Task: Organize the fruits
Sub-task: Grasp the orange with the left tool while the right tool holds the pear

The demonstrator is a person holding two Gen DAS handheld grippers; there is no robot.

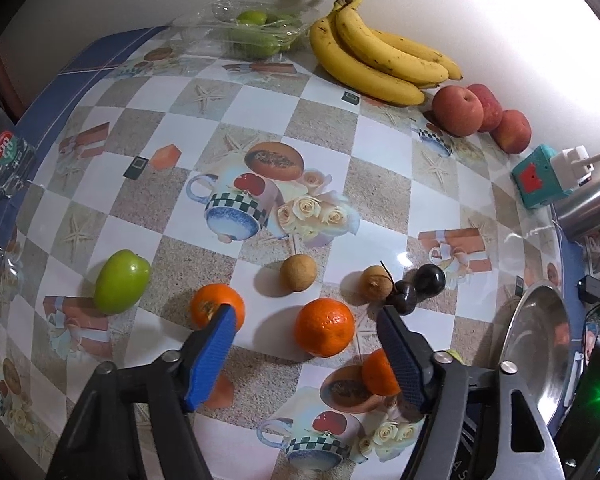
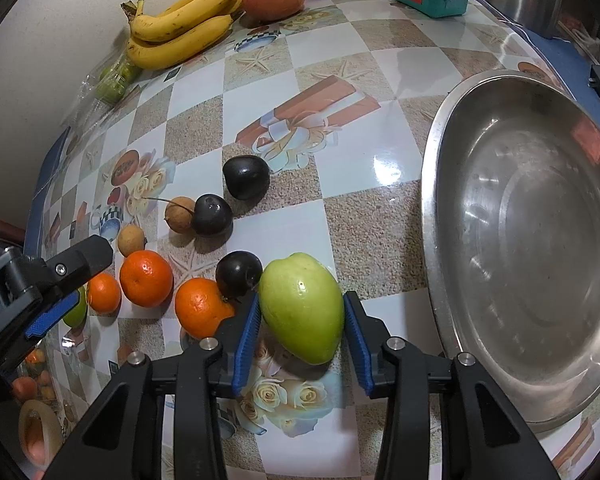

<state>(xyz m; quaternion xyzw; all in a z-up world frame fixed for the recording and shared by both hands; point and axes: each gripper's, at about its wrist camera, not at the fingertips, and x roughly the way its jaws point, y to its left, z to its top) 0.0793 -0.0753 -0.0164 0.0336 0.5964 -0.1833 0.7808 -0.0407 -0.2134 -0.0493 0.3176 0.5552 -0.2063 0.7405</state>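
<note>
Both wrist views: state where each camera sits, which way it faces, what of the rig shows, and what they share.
Left wrist: on the left gripper, looking steeply down at the patterned table; its open blue pads straddle a mandarin, apart from it.
Right wrist: on the right gripper, looking steeply down; its pads touch a green fruit on both sides, beside a steel bowl; the left gripper shows at its left edge.
Shared: bananas, apples, the mandarin, the bowl.
</note>
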